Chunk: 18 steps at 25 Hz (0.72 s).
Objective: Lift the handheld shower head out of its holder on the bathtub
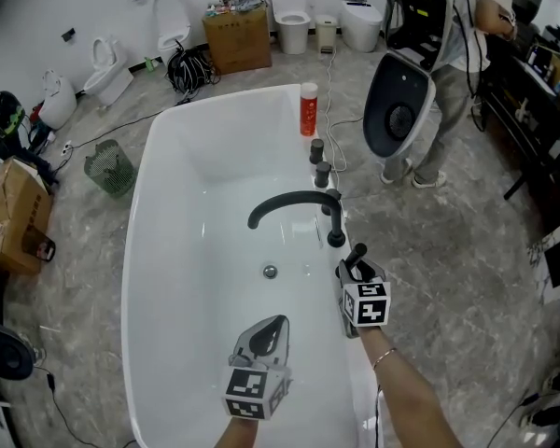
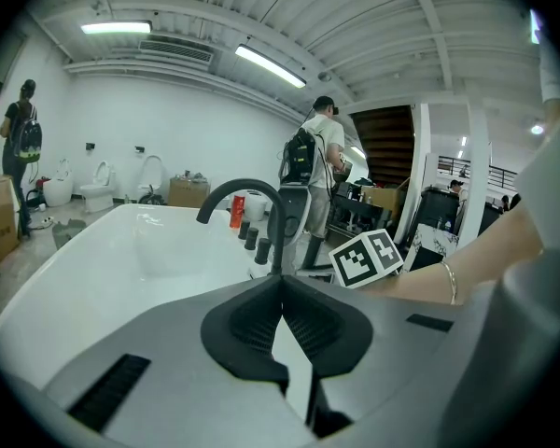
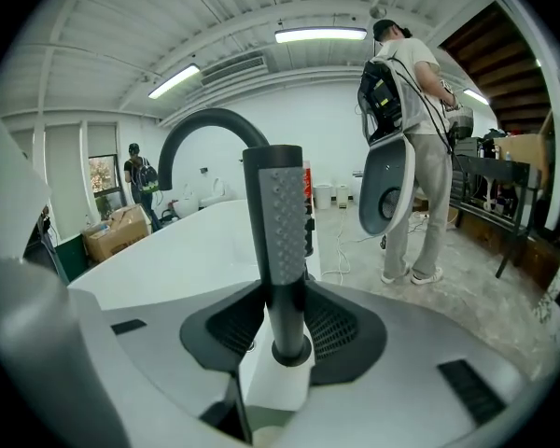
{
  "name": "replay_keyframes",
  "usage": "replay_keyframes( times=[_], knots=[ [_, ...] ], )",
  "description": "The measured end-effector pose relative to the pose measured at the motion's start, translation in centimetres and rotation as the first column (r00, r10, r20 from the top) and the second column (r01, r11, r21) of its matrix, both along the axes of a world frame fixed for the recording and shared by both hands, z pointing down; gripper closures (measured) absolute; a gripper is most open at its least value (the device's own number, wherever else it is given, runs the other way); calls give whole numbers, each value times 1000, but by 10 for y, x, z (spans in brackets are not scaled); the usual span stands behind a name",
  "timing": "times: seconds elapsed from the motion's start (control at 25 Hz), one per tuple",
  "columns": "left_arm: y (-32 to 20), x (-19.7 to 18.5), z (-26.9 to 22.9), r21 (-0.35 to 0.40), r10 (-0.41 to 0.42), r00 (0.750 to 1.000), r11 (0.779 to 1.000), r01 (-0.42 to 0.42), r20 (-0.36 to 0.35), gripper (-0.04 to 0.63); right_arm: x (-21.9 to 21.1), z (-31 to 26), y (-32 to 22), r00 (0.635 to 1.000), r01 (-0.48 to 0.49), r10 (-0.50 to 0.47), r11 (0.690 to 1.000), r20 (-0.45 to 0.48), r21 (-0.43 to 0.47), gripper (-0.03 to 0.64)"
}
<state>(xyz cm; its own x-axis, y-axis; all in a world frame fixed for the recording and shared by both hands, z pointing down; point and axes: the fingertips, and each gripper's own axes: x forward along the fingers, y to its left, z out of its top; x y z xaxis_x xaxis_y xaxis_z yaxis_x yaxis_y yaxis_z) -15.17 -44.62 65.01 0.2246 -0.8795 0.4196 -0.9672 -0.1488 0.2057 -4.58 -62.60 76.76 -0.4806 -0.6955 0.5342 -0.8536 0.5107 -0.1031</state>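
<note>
Red bottle (image 1: 308, 110) stood upright, cardboard box (image 1: 238, 35) sat between toilets (image 1: 292, 26), wire bin (image 1: 109, 168) rested on the floor (image 1: 448, 250), person (image 1: 448, 54) stood at right.

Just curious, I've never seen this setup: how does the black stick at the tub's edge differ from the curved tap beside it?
The handheld shower head is a straight stick, standing upright; the tap spout arches over the bathtub. The shower head has a dotted grey strip; the spout looks plain. The fingers of the right gripper are closed on the shower head; nothing touches the spout. Both are dark and stand on the same rim.
</note>
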Motion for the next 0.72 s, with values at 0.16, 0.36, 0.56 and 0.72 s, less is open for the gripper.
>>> replay_keyframes(
  times=[0.16,0.36,0.56,0.72],
  knots=[
    [-1,2,-4,11,0,1000,1000,0,2,575,3,-2,4,1000,-12,12,1000,-3,-3,480],
    [4,3,-16,20,-1,1000,1000,1,4,575,8,-20,8,1000,-11,11,1000,7,13,480],
    [12,3,-31,39,-11,1000,999,12,-3,575,8,-49,19,1000,5,-5,999,5,43,480],
    [19,7,-44,48,-7,1000,999,7,-3,575,9,-78,29,1000,19,-19,997,3,78,481]
  ],
)
